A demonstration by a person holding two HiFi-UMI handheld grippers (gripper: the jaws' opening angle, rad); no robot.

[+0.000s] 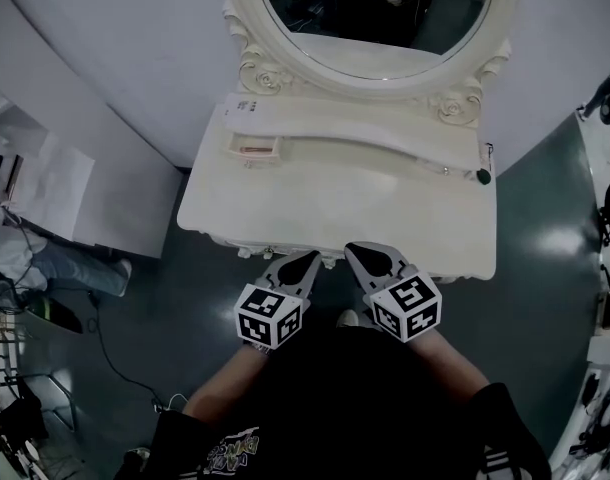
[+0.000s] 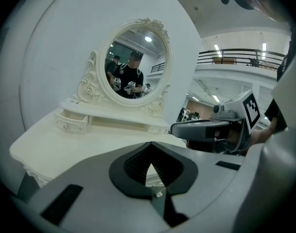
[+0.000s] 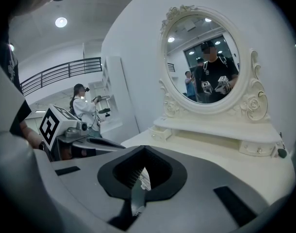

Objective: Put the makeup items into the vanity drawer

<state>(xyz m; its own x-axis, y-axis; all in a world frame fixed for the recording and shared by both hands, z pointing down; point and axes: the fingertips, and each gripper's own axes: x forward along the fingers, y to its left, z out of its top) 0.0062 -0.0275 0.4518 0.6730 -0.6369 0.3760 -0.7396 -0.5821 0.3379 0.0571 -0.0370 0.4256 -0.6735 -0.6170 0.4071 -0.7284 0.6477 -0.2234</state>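
The cream vanity (image 1: 285,213) stands in front of me, its oval mirror (image 1: 375,13) at the back. A small drawer (image 1: 255,148) at the left end of its raised shelf looks pulled out a little; it also shows in the left gripper view (image 2: 73,122). A small dark green item (image 1: 482,176) sits at the shelf's right end (image 3: 282,153). My left gripper (image 1: 310,261) and right gripper (image 1: 358,254) hover side by side just before the vanity's front edge. Both are shut with nothing in them (image 2: 151,164) (image 3: 143,171).
A white curved wall (image 1: 105,88) backs the vanity. A seated person's legs (image 1: 75,268) and cables (image 1: 105,353) are on the floor at left. Another person in white (image 3: 82,106) stands far off. A second small drawer (image 3: 257,148) sits at the shelf's right.
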